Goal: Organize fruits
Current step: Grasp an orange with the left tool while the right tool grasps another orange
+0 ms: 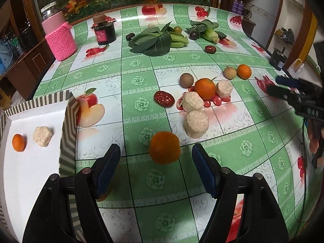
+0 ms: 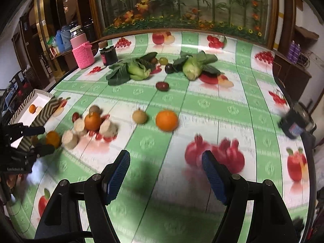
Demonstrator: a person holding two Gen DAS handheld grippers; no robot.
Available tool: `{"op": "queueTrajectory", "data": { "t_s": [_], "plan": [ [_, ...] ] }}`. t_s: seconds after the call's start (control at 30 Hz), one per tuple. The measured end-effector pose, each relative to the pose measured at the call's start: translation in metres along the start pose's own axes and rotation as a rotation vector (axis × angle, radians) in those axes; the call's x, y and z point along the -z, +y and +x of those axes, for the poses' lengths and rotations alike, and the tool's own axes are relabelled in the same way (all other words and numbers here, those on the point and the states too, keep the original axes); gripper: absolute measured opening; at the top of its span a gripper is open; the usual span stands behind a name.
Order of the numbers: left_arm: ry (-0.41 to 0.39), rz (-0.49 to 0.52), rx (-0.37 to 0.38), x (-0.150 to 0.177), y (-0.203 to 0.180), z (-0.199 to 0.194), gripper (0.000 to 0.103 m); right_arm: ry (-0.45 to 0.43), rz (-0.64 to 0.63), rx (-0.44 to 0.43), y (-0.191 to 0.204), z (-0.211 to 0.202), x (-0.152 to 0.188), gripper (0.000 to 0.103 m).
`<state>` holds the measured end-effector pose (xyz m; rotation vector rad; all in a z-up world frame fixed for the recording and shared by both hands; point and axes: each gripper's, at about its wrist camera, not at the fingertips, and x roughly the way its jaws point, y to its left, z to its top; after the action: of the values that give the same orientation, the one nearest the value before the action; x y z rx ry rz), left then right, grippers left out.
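Note:
My left gripper is open, its fingers either side of an orange that lies on the tablecloth just ahead of the tips. To its left is a white tray with striped walls holding a small orange and a beige cake piece. Further on lie a larger orange, three beige cake pieces, a red date and a brown round fruit. My right gripper is open and empty above the tablecloth, with an orange and a tan fruit ahead of it.
Leafy greens, corn-like vegetables and dark fruits lie at the back. A pink knit-covered bottle and a dark jar stand at the back left. A small black box sits at the right table edge.

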<state>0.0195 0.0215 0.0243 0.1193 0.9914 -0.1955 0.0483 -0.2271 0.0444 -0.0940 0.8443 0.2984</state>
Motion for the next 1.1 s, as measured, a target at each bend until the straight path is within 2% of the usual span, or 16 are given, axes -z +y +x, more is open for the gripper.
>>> {"op": "queueTrajectory", "data": {
  "t_s": [0.13,0.27,0.3,0.4,0.43,0.47,0.5,0.53,0.6,0.67,0.83,1.1],
  "plan": [
    [0.006,0.003,-0.005,-0.002,0.000,0.004,0.073,0.007,-0.046,0.003,0.002,0.019,-0.019,0.074],
    [0.014,0.011,-0.007,-0.003,-0.001,0.007,0.073,0.033,-0.035,-0.014,-0.004,0.044,-0.033,0.072],
    [0.017,0.012,-0.008,-0.003,-0.001,0.009,0.073,0.048,-0.033,-0.015,-0.006,0.052,-0.034,0.067],
    [0.024,0.018,-0.002,-0.003,-0.003,0.012,0.073,0.085,-0.037,-0.017,-0.007,0.069,-0.034,0.036],
    [0.023,0.022,-0.002,-0.003,-0.003,0.013,0.073,0.074,-0.039,-0.019,-0.007,0.068,-0.032,0.033],
    [0.019,0.027,0.001,-0.003,-0.003,0.014,0.073,0.067,-0.041,-0.015,-0.007,0.067,-0.031,0.033],
    [0.019,0.031,0.009,-0.003,-0.004,0.014,0.068,0.068,-0.041,-0.015,-0.006,0.066,-0.030,0.033],
    [0.019,0.035,0.022,-0.003,-0.004,0.015,0.061,0.067,-0.040,-0.020,-0.006,0.064,-0.029,0.033],
    [0.016,0.040,0.042,-0.003,-0.004,0.015,0.041,0.060,-0.038,-0.022,-0.005,0.057,-0.025,0.033],
    [0.012,0.052,0.045,-0.002,-0.005,0.014,0.028,0.047,-0.029,-0.032,-0.004,0.047,-0.020,0.033],
    [0.008,0.056,0.050,0.000,-0.005,0.012,0.028,0.016,-0.013,-0.060,0.001,0.024,-0.009,0.033],
    [-0.018,0.026,0.050,0.005,-0.002,-0.004,0.028,-0.012,-0.059,-0.096,0.032,-0.007,0.007,0.033]
  ]
}}
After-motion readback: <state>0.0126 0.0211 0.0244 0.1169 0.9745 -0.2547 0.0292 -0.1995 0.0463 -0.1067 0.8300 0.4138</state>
